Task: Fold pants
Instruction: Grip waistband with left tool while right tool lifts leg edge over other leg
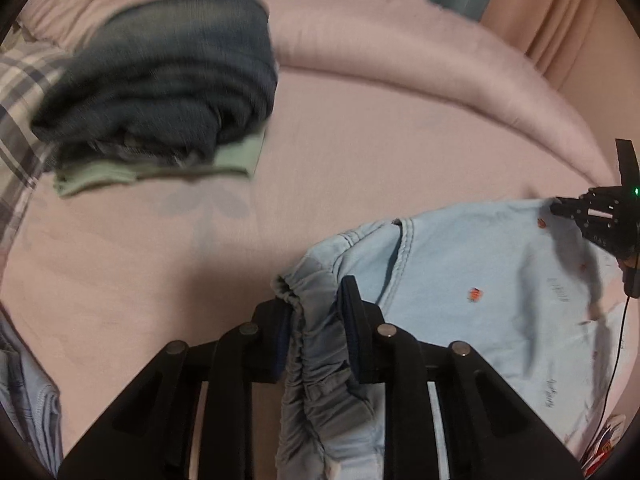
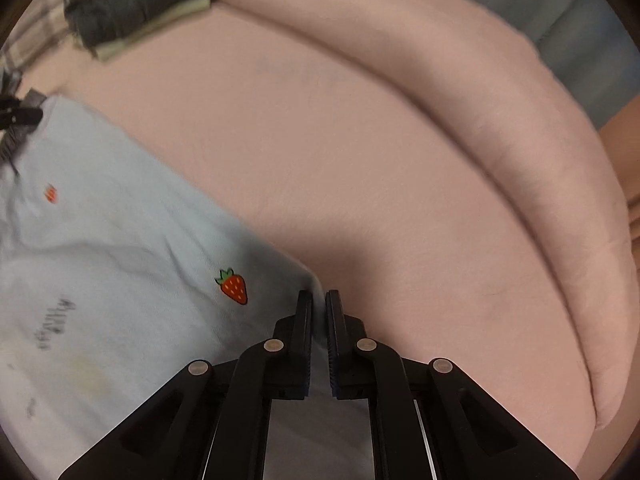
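The light blue pants (image 1: 480, 280) with small strawberry prints lie on the pink bed. My left gripper (image 1: 316, 304) is shut on their gathered elastic waistband (image 1: 308, 344). My right gripper (image 2: 318, 312) is shut on an edge of the same pants (image 2: 120, 260), beside a strawberry print (image 2: 234, 286). The right gripper also shows at the right edge of the left wrist view (image 1: 592, 216), at the far corner of the pants. The left gripper shows at the left edge of the right wrist view (image 2: 18, 116).
A stack of folded dark blue and green clothes (image 1: 160, 88) sits at the far left on the pink bedsheet (image 1: 360, 152). A plaid pillow (image 1: 16, 112) lies beside it. A rolled pink blanket (image 2: 500, 128) runs along the back. Another bluish garment (image 1: 28, 400) lies lower left.
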Tool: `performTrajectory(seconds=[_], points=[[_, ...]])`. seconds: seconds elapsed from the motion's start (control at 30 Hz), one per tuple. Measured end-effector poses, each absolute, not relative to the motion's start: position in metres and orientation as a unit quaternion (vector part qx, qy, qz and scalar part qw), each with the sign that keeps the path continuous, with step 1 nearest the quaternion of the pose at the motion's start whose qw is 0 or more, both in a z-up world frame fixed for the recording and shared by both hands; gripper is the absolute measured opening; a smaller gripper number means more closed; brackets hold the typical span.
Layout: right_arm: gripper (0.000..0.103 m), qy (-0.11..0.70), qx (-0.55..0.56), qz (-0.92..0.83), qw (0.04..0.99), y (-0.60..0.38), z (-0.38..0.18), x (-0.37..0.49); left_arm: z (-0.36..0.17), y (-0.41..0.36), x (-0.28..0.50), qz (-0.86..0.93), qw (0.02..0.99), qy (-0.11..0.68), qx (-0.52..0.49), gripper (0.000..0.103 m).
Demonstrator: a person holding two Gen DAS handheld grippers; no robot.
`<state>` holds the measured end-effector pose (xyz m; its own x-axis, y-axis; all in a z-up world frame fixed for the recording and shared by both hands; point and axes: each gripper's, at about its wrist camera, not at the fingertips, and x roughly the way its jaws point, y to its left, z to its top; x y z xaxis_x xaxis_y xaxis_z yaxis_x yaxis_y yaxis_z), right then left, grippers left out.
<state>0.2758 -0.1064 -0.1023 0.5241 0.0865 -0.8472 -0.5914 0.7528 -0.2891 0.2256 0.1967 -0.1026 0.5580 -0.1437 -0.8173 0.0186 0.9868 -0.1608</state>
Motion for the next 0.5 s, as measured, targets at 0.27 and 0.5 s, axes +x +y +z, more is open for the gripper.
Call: performTrajectory(seconds=[0.27,0.5], points=[[0.007,0.322,-0.281,0.210,0.879,-0.136,-0.010,0.155,-0.041,0.195,0.145,-0.098,0.920,0.373,-0.067,0.020],[0.007,0.308,-0.285,0.255,0.871,-0.181,-0.008,0.040,-0.041,0.172,0.057,-0.133,0.928,0.347,-0.029,0.018]])
